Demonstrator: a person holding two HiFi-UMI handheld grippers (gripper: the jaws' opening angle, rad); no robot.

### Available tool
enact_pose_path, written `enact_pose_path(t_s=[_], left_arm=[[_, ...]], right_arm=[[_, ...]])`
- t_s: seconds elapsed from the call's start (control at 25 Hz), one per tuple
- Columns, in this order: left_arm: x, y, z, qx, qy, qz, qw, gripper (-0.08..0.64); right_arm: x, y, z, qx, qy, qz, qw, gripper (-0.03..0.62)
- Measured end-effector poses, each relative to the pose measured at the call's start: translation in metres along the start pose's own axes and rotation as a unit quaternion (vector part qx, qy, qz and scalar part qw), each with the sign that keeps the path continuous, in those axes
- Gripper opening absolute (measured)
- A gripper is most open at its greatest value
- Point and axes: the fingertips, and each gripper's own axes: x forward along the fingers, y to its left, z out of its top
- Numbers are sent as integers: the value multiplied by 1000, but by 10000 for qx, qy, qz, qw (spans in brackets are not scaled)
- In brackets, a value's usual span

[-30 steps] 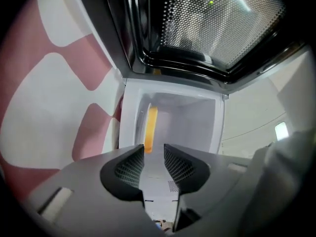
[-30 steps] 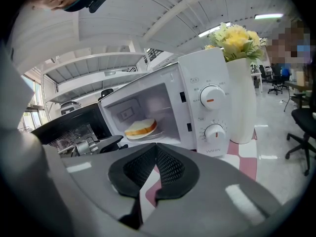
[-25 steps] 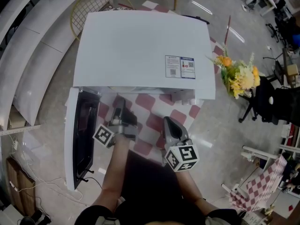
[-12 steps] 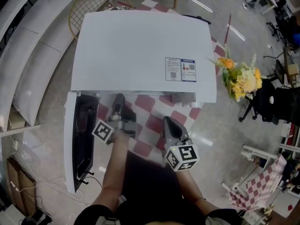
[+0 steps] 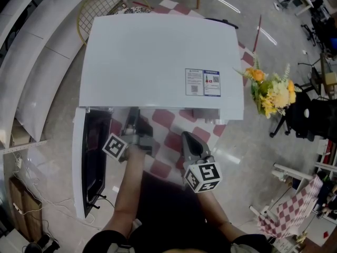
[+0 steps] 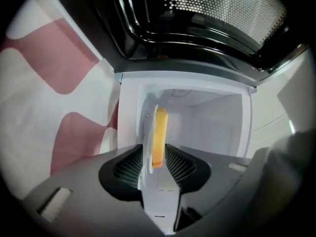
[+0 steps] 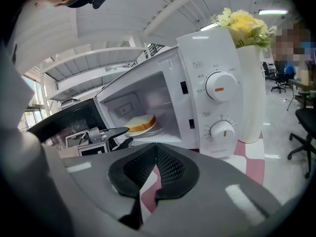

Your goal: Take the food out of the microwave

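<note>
Bread (image 7: 140, 122) on its plate (image 7: 151, 131) sits inside the microwave (image 5: 158, 51), shown only by the gripper views; the head view catches just the white top. The left gripper (image 6: 154, 153) has just been opening its jaws, which stand spread with the plate's rim between them; the right gripper (image 7: 154, 146) is pressed together, empty

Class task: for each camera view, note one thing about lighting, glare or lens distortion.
Head view: fisheye bends the room's edges, and bright streaks glare on the floor. Left gripper view: dark round vignette, scene rolled sideways, so the bread seems to stand on edge. Right gripper view: same vignette; the microwave leans, its cavity evenly lit.
</note>
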Motion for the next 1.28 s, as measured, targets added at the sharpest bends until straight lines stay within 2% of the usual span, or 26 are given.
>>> enact_pose_path(t_s=[0.28, 0.48, 0.56, 0.72, 0.84, 1.28], left_arm=[[5, -2, 3, 86, -25, 105, 9999, 116], [5, 7, 3, 112, -25, 413, 9991, 45], [5, 8, 4, 111, -41, 490, 9987, 39], [5, 8, 4, 55, -62, 457, 9989, 38], [6, 5, 4, 91, -49, 423, 9991, 6], [7, 5, 5, 202, 32, 461, 9987, 6]], right_arm=[[5, -1, 2, -16, 41, 33, 10000, 0], [6, -4, 1, -10, 61, 12, 10000, 2], [6, -4, 1, -11, 62, 3, 10000, 0], [6, -5, -1, -5, 74, -28, 10000, 1], [4, -5, -5, 22, 91, -74, 9999, 0], [0, -7, -11, 88, 24, -291, 9995, 1]])
